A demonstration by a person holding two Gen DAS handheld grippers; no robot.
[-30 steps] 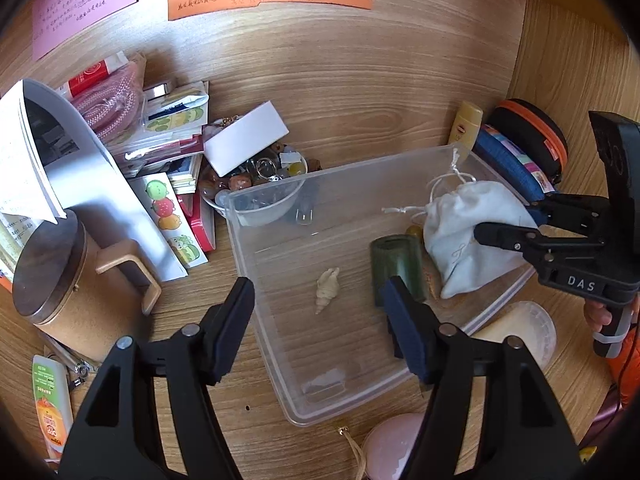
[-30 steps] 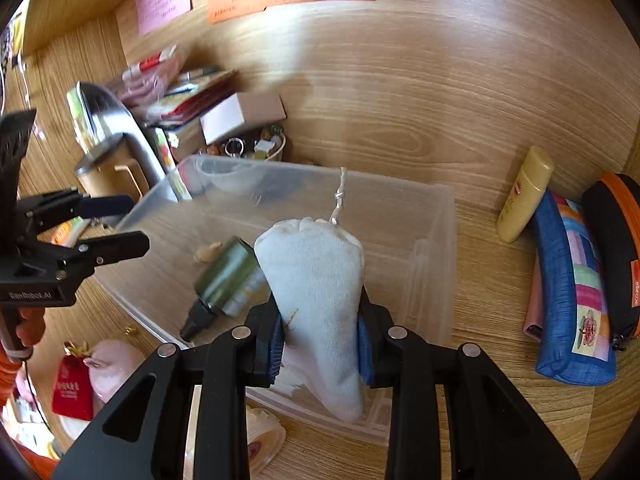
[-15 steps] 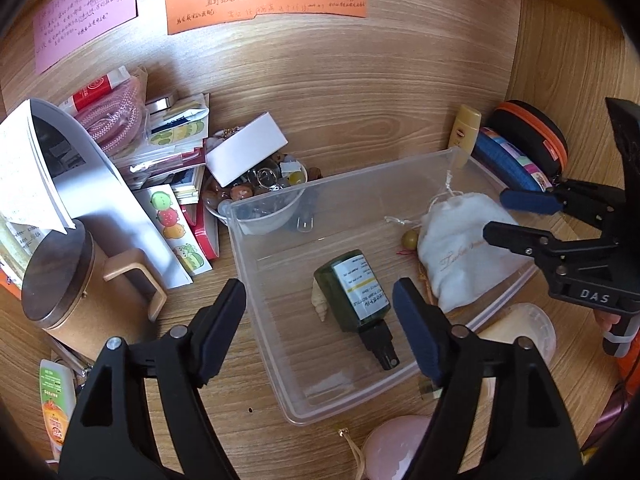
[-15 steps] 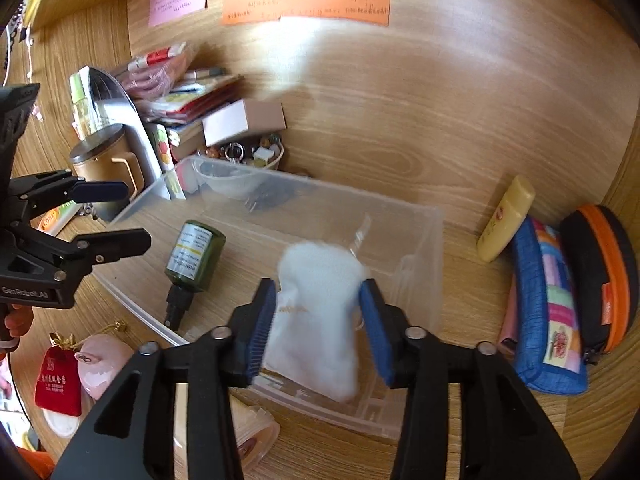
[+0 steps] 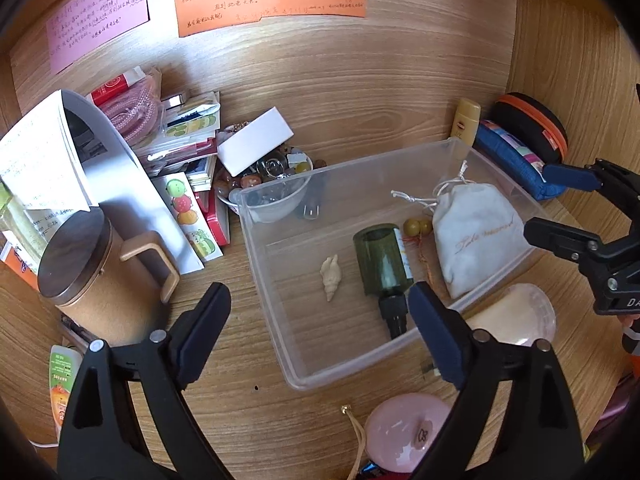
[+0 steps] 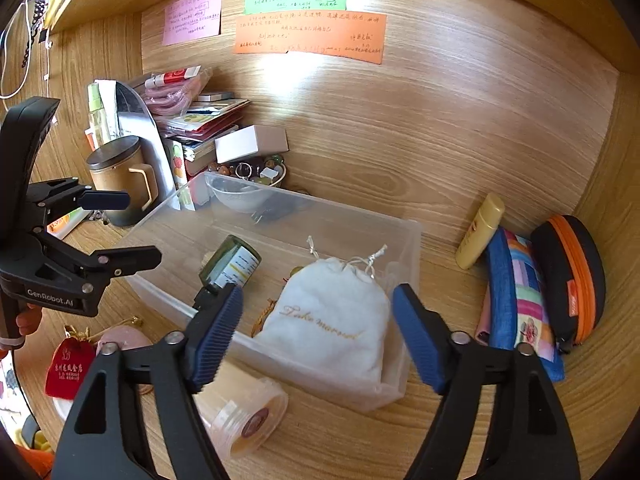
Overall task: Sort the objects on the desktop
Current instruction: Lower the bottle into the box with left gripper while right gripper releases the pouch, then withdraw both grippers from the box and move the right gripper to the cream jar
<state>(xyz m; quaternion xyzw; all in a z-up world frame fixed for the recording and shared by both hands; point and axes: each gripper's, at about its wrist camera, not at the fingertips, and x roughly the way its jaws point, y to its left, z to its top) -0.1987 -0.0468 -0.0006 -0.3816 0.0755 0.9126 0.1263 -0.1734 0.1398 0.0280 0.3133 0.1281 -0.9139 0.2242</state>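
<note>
Both grippers hang spread and empty over the bin [image 5: 276,300] on the desk [image 5: 360,92].
The pouch [image 6: 332,320] lies at the bin's right end, the bottle [image 5: 382,262] and shell [image 5: 331,277] mid-floor; left gripper [image 5: 320,316], right gripper [image 6: 318,330].

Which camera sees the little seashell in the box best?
The left wrist view: the seashell lies in plain sight on the floor of the clear box, left of the green bottle. In the right wrist view the bottle mostly hides it.
</note>
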